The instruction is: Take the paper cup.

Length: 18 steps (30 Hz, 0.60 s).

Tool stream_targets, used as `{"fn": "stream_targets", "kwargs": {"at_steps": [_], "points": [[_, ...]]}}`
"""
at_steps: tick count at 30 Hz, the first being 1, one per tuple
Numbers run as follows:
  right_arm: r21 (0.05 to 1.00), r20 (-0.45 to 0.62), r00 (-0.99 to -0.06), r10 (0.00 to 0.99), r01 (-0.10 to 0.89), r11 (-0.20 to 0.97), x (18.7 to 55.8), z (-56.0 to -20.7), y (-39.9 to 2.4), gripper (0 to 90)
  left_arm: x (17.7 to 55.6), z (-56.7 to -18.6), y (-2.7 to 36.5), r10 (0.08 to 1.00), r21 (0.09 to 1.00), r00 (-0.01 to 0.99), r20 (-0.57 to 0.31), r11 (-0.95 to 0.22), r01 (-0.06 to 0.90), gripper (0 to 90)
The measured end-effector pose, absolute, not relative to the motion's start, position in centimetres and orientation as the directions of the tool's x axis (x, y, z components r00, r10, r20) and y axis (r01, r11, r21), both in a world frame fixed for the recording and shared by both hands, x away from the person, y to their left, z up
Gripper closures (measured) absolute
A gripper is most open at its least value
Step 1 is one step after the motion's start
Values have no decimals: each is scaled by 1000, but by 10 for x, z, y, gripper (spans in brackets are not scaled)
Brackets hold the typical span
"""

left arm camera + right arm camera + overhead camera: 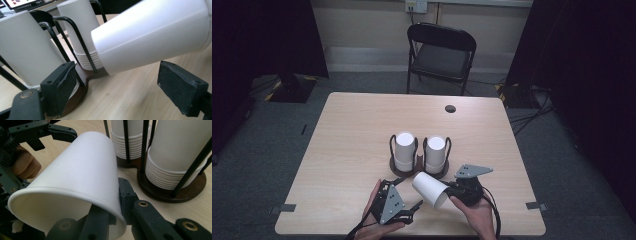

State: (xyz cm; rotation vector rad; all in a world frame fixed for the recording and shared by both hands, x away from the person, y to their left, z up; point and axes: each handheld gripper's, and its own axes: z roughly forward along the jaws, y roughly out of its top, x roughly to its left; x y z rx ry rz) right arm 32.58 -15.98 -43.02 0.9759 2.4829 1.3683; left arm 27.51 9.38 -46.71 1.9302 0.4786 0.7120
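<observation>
Right tongs (446, 194) are pinched on the rim of a white paper cup (430, 189), one jaw inside the mouth and one outside, as is seen in the right gripper view. The cup is held tilted above the desk (352, 130), its long axis running from the mouth, low and toward the person's right, up to the closed base, which is pointed toward the cup holder (419, 167). The base is kept just in front of the two upright stacks of cups (404, 150) standing in the holder's black wire loops. Left tongs (411, 209) are held spread and empty near the desk's front edge, just left of the cup, their pads (61, 87) flanking it in the left gripper view.
</observation>
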Motion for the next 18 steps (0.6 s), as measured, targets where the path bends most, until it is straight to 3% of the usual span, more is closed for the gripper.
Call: {"fn": "stream_targets", "kwargs": {"at_steps": [13, 18], "points": [[680, 225, -763, 607, 569, 463, 339, -426, -144, 865, 269, -473, 85, 593, 846, 711, 378, -533, -5, 154], [647, 240, -777, 582, 575, 501, 342, -427, -138, 864, 262, -474, 77, 547, 809, 705, 452, -583, -66, 148]]}}
